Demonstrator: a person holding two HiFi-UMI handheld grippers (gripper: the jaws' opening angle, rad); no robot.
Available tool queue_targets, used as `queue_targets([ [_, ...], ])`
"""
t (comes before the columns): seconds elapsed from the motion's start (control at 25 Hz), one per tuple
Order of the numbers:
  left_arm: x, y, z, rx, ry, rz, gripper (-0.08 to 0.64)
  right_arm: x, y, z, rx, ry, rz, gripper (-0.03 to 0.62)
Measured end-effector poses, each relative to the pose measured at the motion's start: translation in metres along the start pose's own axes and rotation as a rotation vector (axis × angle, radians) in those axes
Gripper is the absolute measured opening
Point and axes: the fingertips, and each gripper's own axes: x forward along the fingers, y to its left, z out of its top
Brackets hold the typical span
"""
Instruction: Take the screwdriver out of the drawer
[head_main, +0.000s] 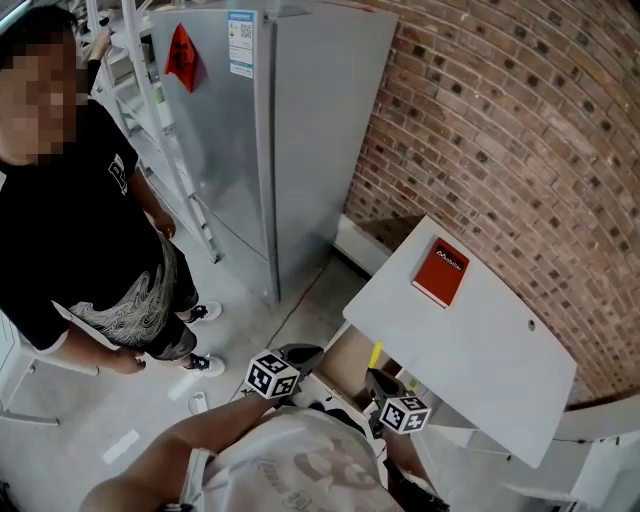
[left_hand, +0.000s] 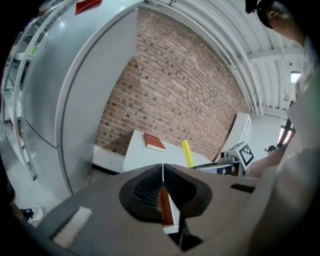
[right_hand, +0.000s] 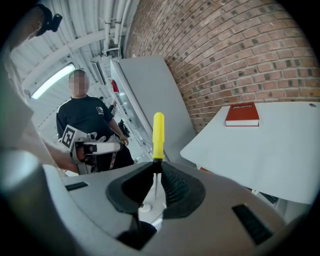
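The right tool (right_hand: 156, 169) pinches the light, stiff screwdriver (right_hand: 158, 134) at its thin, likely slippery shaft; the left tool (left_hand: 163, 170) is pressed together.

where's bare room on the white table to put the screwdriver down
The white table is bare apart from the red book near its wall-side edge, so everything beside the book is free. Crowded only at its near edge, where the right gripper holds the screwdriver.
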Motion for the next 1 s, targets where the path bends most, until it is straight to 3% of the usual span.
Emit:
queue_targets([
  [0.36, 0.006, -0.01, 0.006, 0.026, 0.004, -0.05, 0.011, -0.018, 0.007, 0.028, 0.005, -0.101, -0.009, 0.038],
  [1.0, 0.006, -0.006, 0.011, 0.05, 0.007, -0.082, 0.011, -0.018, 0.014, 0.038, 0.023, -0.161, -0.021, 0.038],
])
